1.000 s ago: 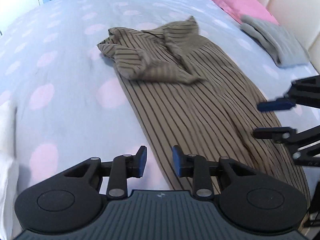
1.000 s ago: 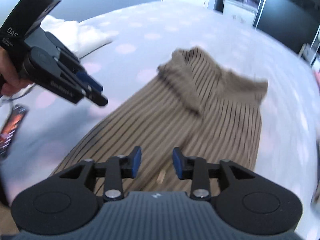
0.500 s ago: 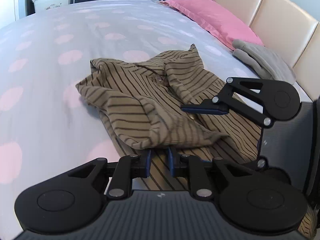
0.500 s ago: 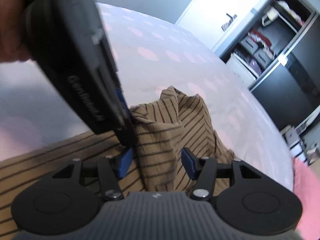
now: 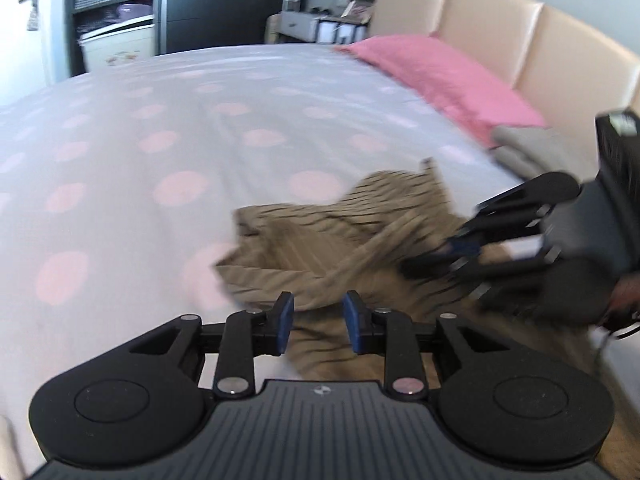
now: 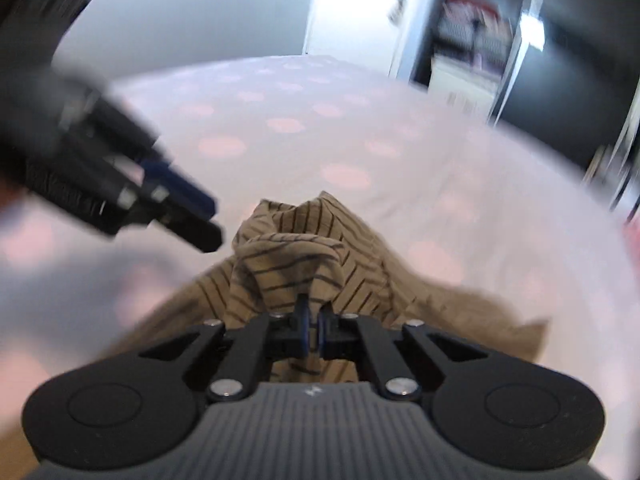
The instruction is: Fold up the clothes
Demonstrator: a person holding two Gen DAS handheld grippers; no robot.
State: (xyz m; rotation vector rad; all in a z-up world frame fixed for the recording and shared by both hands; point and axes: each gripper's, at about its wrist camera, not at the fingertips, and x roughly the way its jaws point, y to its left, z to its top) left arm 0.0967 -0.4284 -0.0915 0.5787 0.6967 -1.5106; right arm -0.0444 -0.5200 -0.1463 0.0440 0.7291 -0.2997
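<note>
While tilted down over the bed, right gripper jaws pinching striped garment; left gripper jaws opening, empty.

Right gripper: jaws that were standing apart half a second ago are now pinching a raised fold of the striped garment.
Left gripper: jaws are opening after being nearly closed half a second ago; the garment's edge is lying between the pads, which are not pressing on it.
Striped garment: bunched end is now being lifted into a peak at the right gripper instead of lying flat and crumpled.
Both views: more blurred than before.
</note>
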